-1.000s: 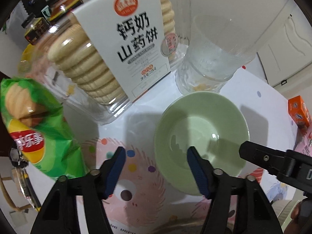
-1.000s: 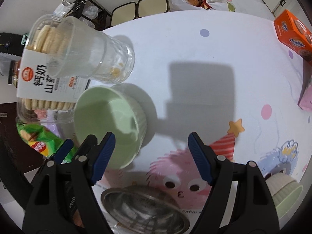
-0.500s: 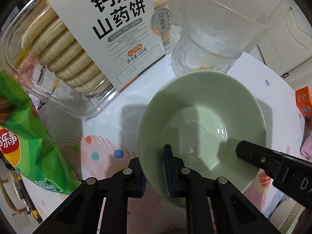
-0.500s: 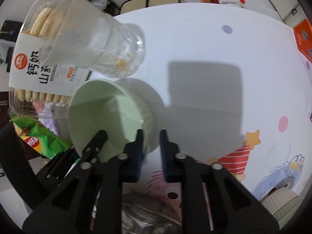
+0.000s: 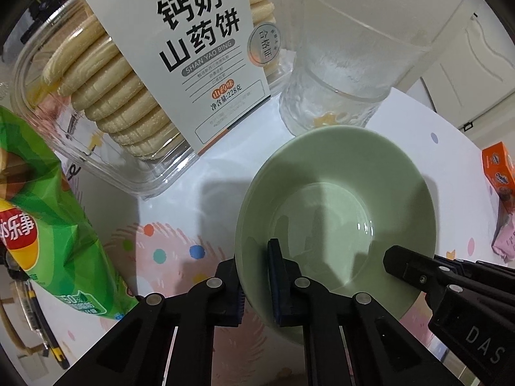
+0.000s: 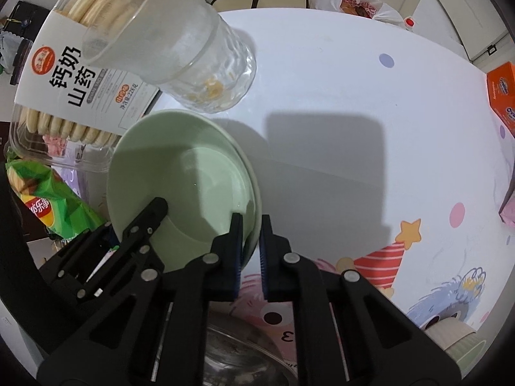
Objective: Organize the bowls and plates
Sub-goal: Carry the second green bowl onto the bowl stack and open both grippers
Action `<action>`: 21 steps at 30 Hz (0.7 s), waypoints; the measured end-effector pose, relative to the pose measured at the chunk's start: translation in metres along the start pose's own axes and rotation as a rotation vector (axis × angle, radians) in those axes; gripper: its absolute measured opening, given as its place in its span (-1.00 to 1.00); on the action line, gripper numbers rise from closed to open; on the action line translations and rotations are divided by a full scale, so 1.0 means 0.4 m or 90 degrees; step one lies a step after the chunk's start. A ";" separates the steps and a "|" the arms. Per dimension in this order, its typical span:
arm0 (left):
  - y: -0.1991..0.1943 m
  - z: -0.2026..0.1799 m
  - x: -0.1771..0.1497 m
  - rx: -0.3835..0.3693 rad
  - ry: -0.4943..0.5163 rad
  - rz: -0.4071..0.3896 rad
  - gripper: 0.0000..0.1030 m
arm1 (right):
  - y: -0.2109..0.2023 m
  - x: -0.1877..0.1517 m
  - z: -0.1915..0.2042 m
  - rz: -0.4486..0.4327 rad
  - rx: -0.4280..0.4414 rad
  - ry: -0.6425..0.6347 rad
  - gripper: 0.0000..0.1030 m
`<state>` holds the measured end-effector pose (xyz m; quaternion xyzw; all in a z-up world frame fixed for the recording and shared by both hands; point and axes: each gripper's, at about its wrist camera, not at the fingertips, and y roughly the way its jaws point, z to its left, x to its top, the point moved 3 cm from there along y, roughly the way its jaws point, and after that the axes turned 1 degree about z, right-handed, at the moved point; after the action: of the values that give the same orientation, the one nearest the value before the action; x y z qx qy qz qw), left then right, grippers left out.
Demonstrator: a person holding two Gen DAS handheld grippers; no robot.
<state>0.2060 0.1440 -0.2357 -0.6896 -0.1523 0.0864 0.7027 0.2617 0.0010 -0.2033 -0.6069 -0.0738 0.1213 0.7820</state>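
left gripper (image 5: 257, 284): just snapped closed, clamped on the green bowl's (image 5: 334, 206) rim at about 7 o'clock, one pad inside, one outside
right gripper (image 6: 250, 251): same deal, I've got it pinched on the rim around 4 o'clock
bowl: on the tabletop (image 6: 338, 96), glass jar (image 6: 180, 48) at its 12, biscuit box (image 5: 128, 74) at 10
next, I reckon: both grips set, so lift and stack

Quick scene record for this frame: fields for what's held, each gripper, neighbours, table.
held: green bowl, gripped by both grippers on opposite rim sides
left gripper: shut on bowl rim, one pad inside, one outside
right gripper: shut on bowl rim, same straddle
neighbours: glass jar and biscuit box behind the bowl; chip bag beside it
near right gripper: metal bowl
table: patterned cloth
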 end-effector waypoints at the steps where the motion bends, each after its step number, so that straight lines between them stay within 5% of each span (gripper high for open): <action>1: -0.006 -0.003 -0.004 0.000 0.003 -0.002 -0.78 | -0.001 -0.004 0.003 -0.002 -0.001 -0.001 -0.78; 21: -0.237 -0.150 -0.066 -0.019 0.110 -0.058 -0.79 | -0.198 -0.128 -0.066 -0.082 0.016 0.036 -0.76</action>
<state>0.1929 0.0755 -0.1440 -0.6973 -0.1236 -0.0082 0.7060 0.2274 -0.0563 -0.1319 -0.5944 -0.0889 0.0546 0.7974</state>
